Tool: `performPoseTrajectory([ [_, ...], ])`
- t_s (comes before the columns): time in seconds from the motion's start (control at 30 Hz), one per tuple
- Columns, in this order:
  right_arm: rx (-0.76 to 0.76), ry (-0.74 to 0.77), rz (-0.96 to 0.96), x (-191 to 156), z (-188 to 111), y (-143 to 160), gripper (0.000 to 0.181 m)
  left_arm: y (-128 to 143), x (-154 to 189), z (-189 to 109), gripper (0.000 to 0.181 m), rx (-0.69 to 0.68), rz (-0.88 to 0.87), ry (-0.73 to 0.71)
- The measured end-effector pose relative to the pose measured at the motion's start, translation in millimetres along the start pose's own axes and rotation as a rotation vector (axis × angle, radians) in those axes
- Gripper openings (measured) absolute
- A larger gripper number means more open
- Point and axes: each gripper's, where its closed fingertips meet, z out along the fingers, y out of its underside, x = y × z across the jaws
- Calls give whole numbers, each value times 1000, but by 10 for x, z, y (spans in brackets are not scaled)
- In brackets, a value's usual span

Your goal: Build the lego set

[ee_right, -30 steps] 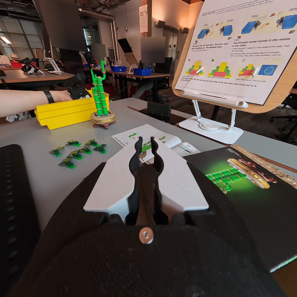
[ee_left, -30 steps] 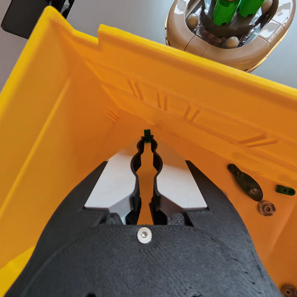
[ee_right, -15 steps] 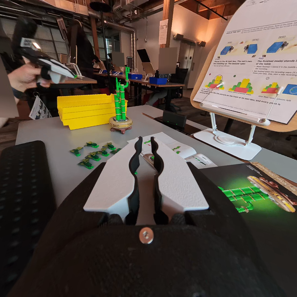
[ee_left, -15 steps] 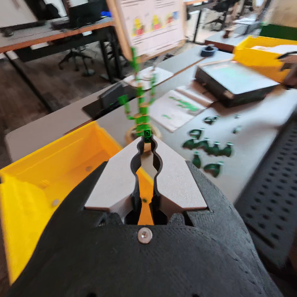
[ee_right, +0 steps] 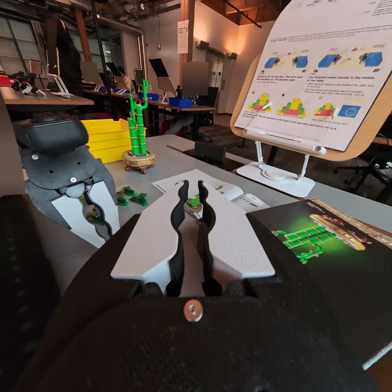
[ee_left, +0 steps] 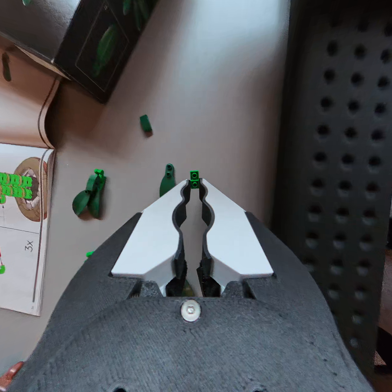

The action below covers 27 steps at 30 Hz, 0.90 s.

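In the left wrist view my left gripper (ee_left: 194, 182) is shut on a small bright green two-stud piece (ee_left: 194, 179) and points down at the grey table. Dark green leaf pieces (ee_left: 167, 180) and a leaf cluster (ee_left: 89, 195) lie just under and to the left of it. In the right wrist view my right gripper (ee_right: 193, 184) is empty, its jaws nearly together with a narrow gap. The left gripper (ee_right: 104, 231) hangs close on its left. The green bamboo model (ee_right: 137, 135) stands on its tan base at the back.
A yellow bin (ee_right: 106, 137) stands behind the model. The open booklet (ee_right: 212, 186) and the black set box (ee_right: 318, 244) lie ahead and to the right. An instruction board (ee_right: 307, 84) stands on a stand at the back right. A black perforated mat (ee_left: 339, 148) lies by the table edge.
My left gripper has lifted the green piece out of the yellow bin and carried it across the table to above the leaf pieces, next to my right gripper. The right gripper has stayed nearly shut.
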Motion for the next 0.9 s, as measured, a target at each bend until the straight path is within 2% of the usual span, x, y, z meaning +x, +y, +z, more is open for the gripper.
performPoseTrajectory([
  [0.03,-2,0,5,-6,5,8,8,-15,-15,11,6,-3,3,-2],
  [0.3,-34,-119,87,-208,38,48,9,120,-16,127,6,-97,11,13],
  [0.37,-41,-117,73,-213,31,54,10,93,-35,136,6,-70,10,2],
  [0.43,-35,-119,71,-213,13,43,10,61,-2,126,15,-38,13,21],
  [0.53,-20,-114,77,-186,-11,26,10,-85,-43,-93,20,95,-23,2],
  [0.63,-6,-86,65,-129,-23,8,10,-136,-330,-707,25,284,-115,-166],
  [0.67,-2,-81,65,-114,-24,5,10,-95,-485,-1027,26,360,-148,-276],
  [0.73,0,-81,72,-100,-18,11,10,132,-773,-1781,17,506,-237,-504],
  [0.8,-13,-81,77,-92,-4,37,10,606,-995,-2480,16,565,-361,-697],
  [0.83,-20,-81,75,-93,5,50,10,919,-1086,-2754,21,545,-428,-779],
  [0.9,-38,-72,54,-91,27,82,10,1593,-1224,-3144,26,414,-574,-895],
])
